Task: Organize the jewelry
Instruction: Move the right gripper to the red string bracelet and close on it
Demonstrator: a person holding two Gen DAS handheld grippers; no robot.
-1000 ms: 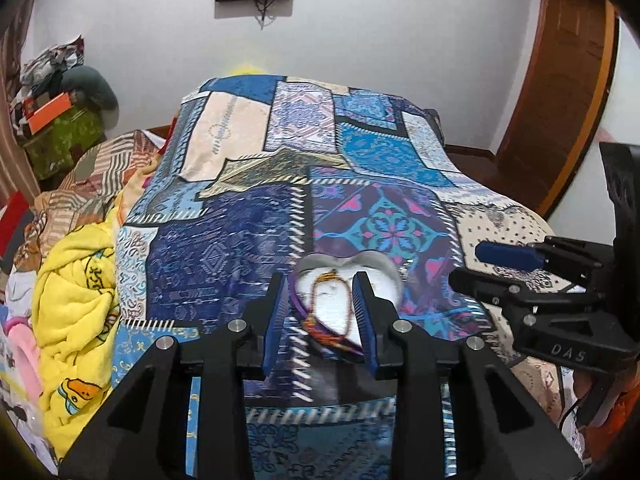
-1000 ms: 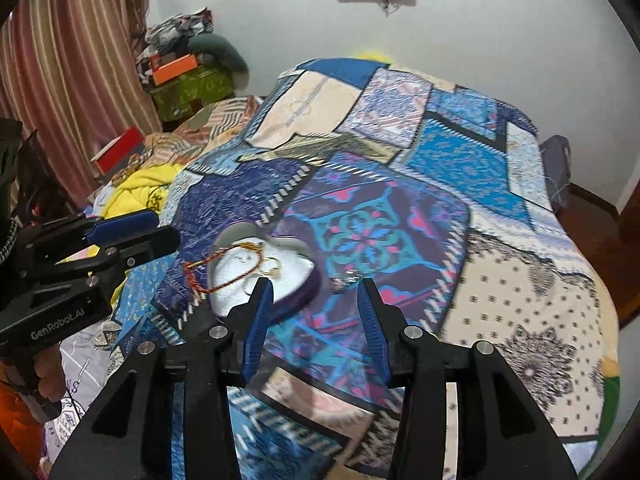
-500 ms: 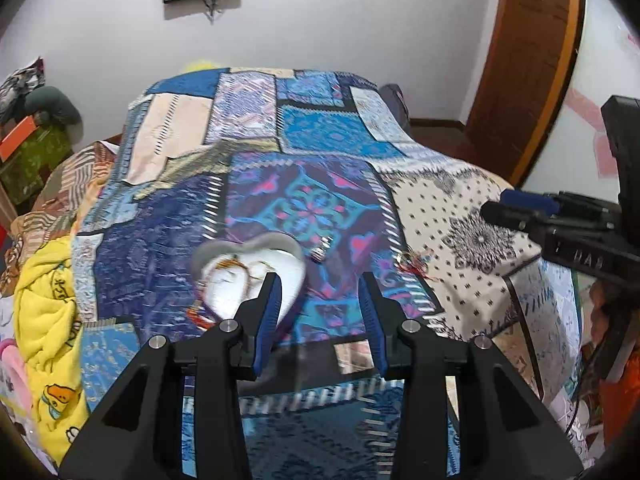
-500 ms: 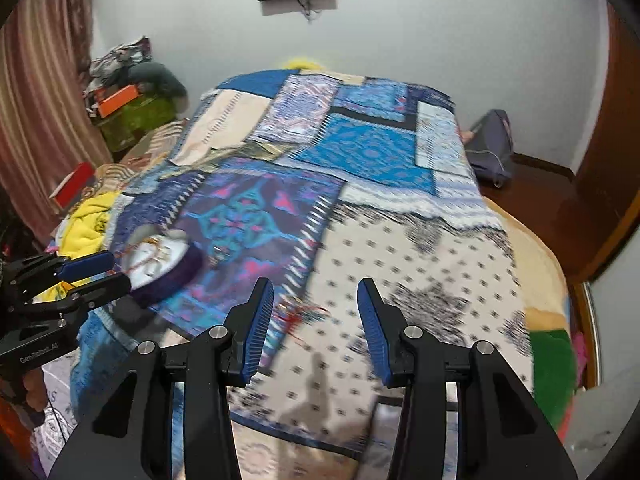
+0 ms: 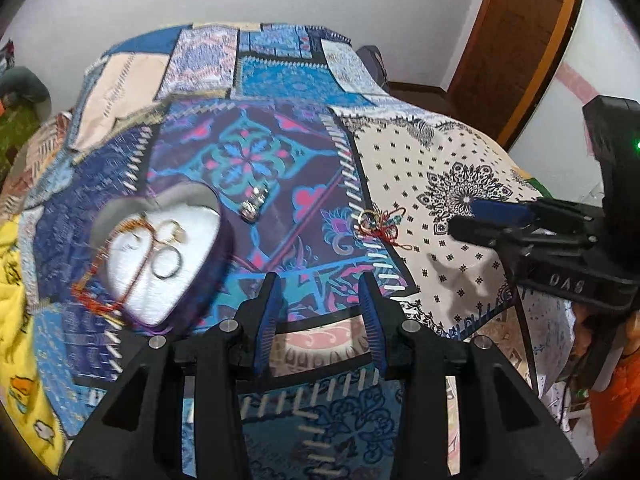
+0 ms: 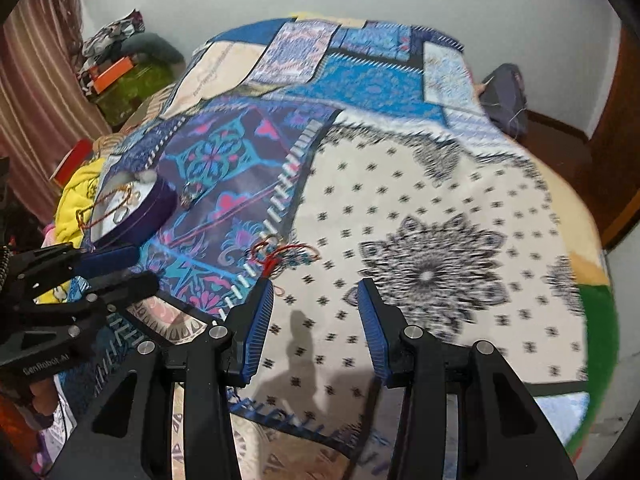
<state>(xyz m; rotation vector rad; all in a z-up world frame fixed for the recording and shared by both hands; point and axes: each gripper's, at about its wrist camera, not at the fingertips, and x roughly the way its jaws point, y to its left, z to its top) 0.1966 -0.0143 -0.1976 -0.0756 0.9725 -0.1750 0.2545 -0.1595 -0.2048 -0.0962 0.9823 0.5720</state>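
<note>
A heart-shaped purple jewelry box (image 5: 160,256) with a white cushion lies on the patchwork bedspread; it holds a beaded chain and rings. It also shows in the right wrist view (image 6: 132,212). A silver ring (image 5: 253,204) lies just right of the box. A red string bracelet with a gold ring (image 5: 380,226) lies further right, and shows just ahead of my right gripper's left finger (image 6: 280,256). My left gripper (image 5: 322,300) is open and empty, near the front of the bed. My right gripper (image 6: 316,308) is open and empty, above the white patch.
The bedspread (image 6: 420,184) covers the whole bed. A yellow blanket (image 5: 16,300) hangs at the left side. Clutter and a green bag (image 6: 128,80) stand by the curtain at the left. A wooden door (image 5: 520,48) is at the right.
Both grippers have swung to the right, away from the heart box. The red string bracelet now lies right in front of the right gripper. Both stay open.
</note>
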